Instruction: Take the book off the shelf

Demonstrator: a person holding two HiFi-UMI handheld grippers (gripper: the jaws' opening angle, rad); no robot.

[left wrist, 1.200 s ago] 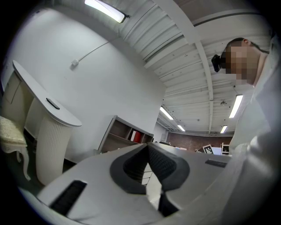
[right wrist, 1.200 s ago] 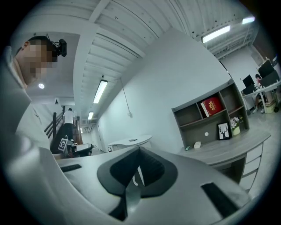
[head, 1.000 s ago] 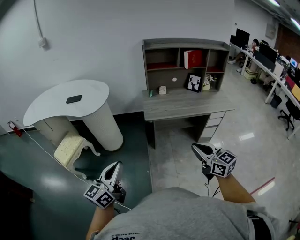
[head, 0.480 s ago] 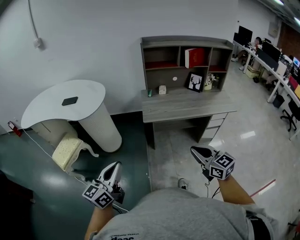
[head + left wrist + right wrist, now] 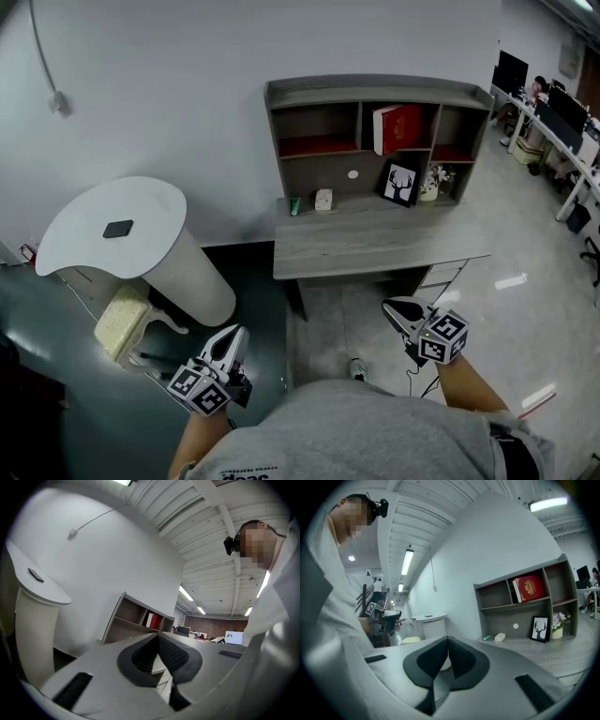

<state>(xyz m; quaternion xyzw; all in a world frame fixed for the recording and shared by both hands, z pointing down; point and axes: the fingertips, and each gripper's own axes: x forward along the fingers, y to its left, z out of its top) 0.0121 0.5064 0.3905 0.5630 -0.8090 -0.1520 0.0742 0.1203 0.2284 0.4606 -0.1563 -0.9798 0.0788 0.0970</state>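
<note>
A red book (image 5: 398,127) with a white spine stands upright in the middle compartment of the grey shelf unit (image 5: 375,91) on the desk (image 5: 375,246). It also shows small in the left gripper view as the book (image 5: 151,620) and larger in the right gripper view as the book (image 5: 529,588). My left gripper (image 5: 232,334) is low at the left, over the dark floor, jaws together and empty. My right gripper (image 5: 392,306) hangs just before the desk's front edge, also shut and empty. Both are well short of the shelf. The left gripper (image 5: 157,635) and right gripper (image 5: 448,638) point towards the desk.
On the desk stand a framed deer picture (image 5: 400,182), a small flower pot (image 5: 431,183), a white box (image 5: 323,199) and a green bottle (image 5: 294,205). A white pedestal table (image 5: 84,234) and a cream stool (image 5: 120,322) are at the left. Office desks (image 5: 553,112) line the right.
The desk and shelf have come closer and larger in the head view. Both grippers have travelled forward with the person towards the desk. Their jaws stay together.
</note>
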